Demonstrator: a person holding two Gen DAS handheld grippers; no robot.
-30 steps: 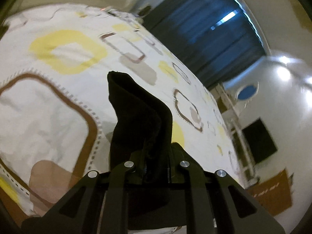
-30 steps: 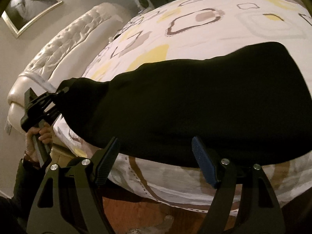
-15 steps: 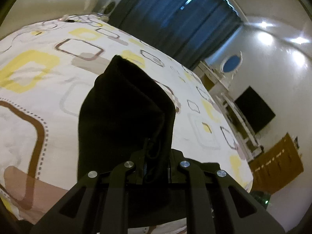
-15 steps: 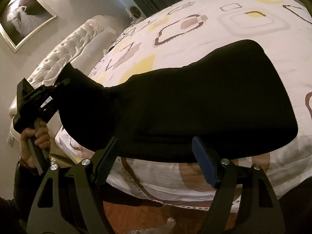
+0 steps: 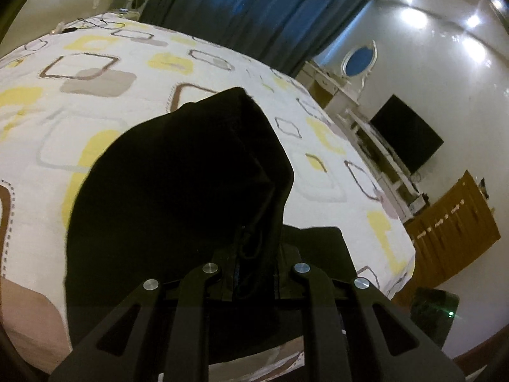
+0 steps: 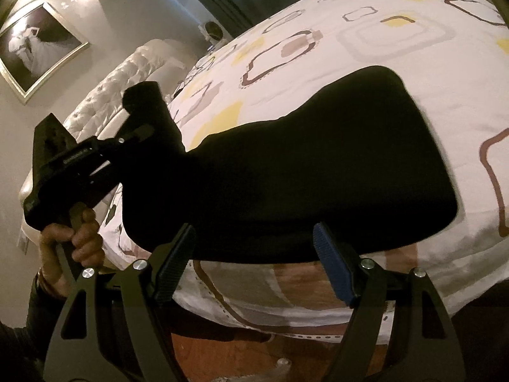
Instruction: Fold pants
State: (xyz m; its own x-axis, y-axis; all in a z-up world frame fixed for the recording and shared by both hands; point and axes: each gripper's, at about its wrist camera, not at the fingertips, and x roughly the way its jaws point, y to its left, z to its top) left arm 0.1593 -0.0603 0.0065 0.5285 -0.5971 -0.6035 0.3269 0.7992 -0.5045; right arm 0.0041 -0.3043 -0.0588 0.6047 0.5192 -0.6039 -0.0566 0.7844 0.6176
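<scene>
1. The black pants [image 6: 318, 172] are spread across the near part of the bed [image 6: 397, 41], on a white cover with yellow, grey and brown rounded squares.
2. The left tongs [image 5: 254, 264] are pressed together on a bunched-up end of the pants, so that end is lifted off the cover and stands up like a little tent right in front of the left camera.
3. From the right camera you can see the same thing from the side: the left tongs [image 6: 140, 133] hold the raised end at the left, and a hand [image 6: 73, 238] is wrapped around the handle below.
4. The right tongs [image 6: 254, 248] are spread wide with nothing between the pads. They sit just at the near edge of the pants, by the edge of the bed.
5. Background stuff: dark blue curtains [image 5: 270, 9], a TV [image 5: 404, 133] on the wall, a framed picture [image 6: 38, 47] and a white tufted headboard [image 6: 105, 95].
</scene>
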